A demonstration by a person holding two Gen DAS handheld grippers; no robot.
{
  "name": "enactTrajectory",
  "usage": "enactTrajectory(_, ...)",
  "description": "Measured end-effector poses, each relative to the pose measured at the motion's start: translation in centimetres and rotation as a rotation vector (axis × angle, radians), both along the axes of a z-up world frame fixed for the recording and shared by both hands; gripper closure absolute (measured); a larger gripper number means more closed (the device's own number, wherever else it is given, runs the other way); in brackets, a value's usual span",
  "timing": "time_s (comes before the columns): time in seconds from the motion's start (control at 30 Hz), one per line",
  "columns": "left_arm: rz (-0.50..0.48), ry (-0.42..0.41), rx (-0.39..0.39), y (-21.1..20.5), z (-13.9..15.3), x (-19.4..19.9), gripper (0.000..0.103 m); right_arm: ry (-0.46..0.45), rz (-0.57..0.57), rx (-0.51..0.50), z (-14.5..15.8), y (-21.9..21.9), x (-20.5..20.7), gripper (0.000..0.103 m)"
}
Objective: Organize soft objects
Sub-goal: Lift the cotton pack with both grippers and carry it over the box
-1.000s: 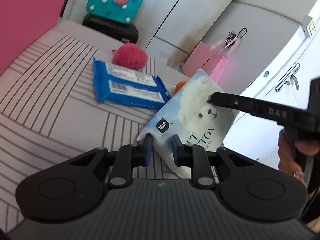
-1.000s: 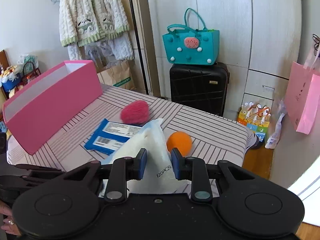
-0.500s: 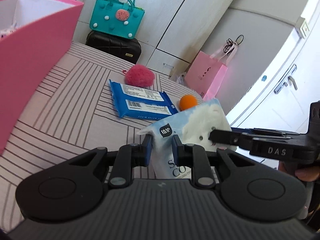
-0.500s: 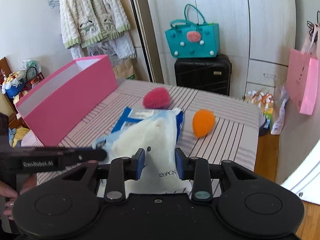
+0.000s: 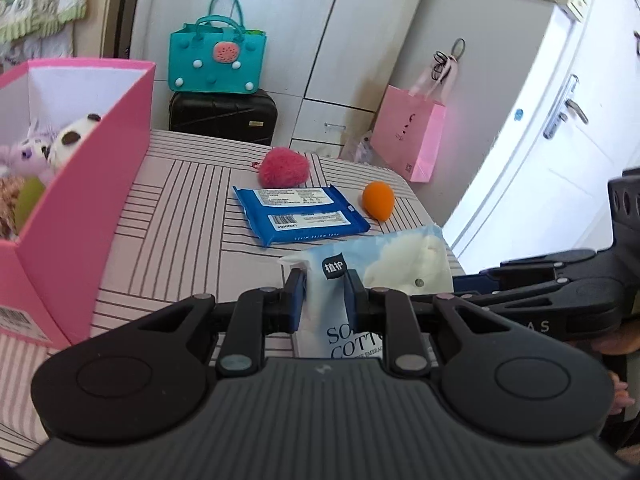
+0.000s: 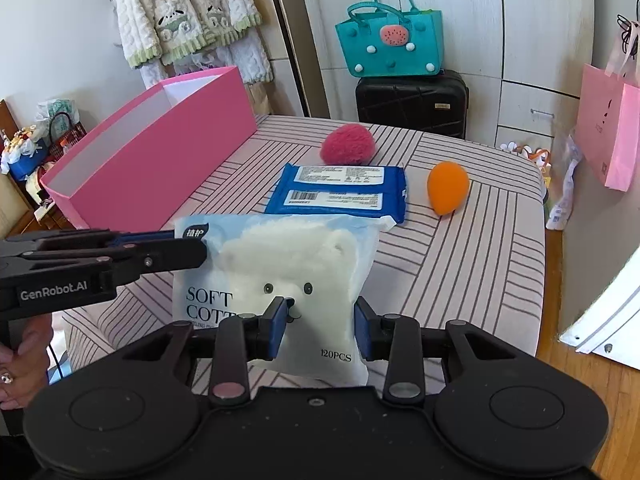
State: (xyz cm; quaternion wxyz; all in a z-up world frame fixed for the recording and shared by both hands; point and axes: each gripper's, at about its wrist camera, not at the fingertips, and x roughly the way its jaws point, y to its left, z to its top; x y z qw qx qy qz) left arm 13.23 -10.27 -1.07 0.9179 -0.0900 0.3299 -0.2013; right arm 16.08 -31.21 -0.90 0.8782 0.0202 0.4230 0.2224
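A white-and-blue cotton pad pack (image 6: pixel 296 256) with a bear picture hangs above the striped table. My left gripper (image 5: pixel 322 292) is shut on its top corner. The jaws of my right gripper (image 6: pixel 320 320) are opening; the pack's lower part sits between them, slack and unpinched. On the table lie a blue wipes pack (image 6: pixel 336 196), an orange egg-shaped sponge (image 6: pixel 447 188) and a pink fluffy heart (image 6: pixel 348 146). The pink box (image 5: pixel 80 200) at the left holds plush toys (image 5: pixel 60 140).
The striped table (image 5: pixel 180 220) ends just right of the sponge. Behind it stand a black suitcase (image 6: pixel 412 104) with a teal bag (image 6: pixel 390 46) on top, and a pink paper bag (image 5: pixel 412 140). A white door (image 5: pixel 560 140) is at the right. A hand (image 6: pixel 16 356) holds the left gripper.
My left gripper has lifted the cotton pack and swung toward the pink box. My right gripper's jaws have parted from the pack, which now shows flat.
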Motion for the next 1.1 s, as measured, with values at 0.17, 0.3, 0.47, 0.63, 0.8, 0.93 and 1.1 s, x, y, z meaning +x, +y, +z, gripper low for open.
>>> enactTrajectory(0.17, -0.032, -0.009, 0.028, 0.8, 0.8, -0.4, 0.083, -0.019, 0.007, -0.041, 1.2, 1.5, -0.9, 0.055)
enactTrajectory(0.3, -0.057, 0.001, 0.032, 1.8, 1.3, -0.4, 0.083, -0.035, 0.012, -0.073, 1.9, 2.8, -1.4, 0.051)
enactTrajectory(0.47, -0.062, -0.009, 0.044, 3.3, 1.9, -0.9, 0.083, -0.044, 0.033, -0.086, 2.8, 4.4, -2.1, 0.050)
enactTrajectory(0.63, -0.108, -0.031, 0.087, 4.2, 3.1, -1.6, 0.083, -0.057, 0.042, -0.113, 3.6, 6.2, -2.9, 0.045)
enactTrajectory(0.8, -0.132, -0.053, 0.123, 5.7, 4.9, -2.1, 0.083, -0.085, 0.068, -0.118, 5.3, 7.8, -3.9, 0.043)
enactTrajectory(0.93, -0.129, -0.077, 0.134, 7.0, 5.9, -2.9, 0.083, -0.139, 0.103, -0.142, 6.8, 9.3, -5.3, 0.038)
enactTrajectory(1.1, -0.107, -0.107, 0.153, 8.6, 6.7, -3.8, 0.083, -0.181, 0.131, -0.150, 7.7, 11.2, -6.5, 0.036)
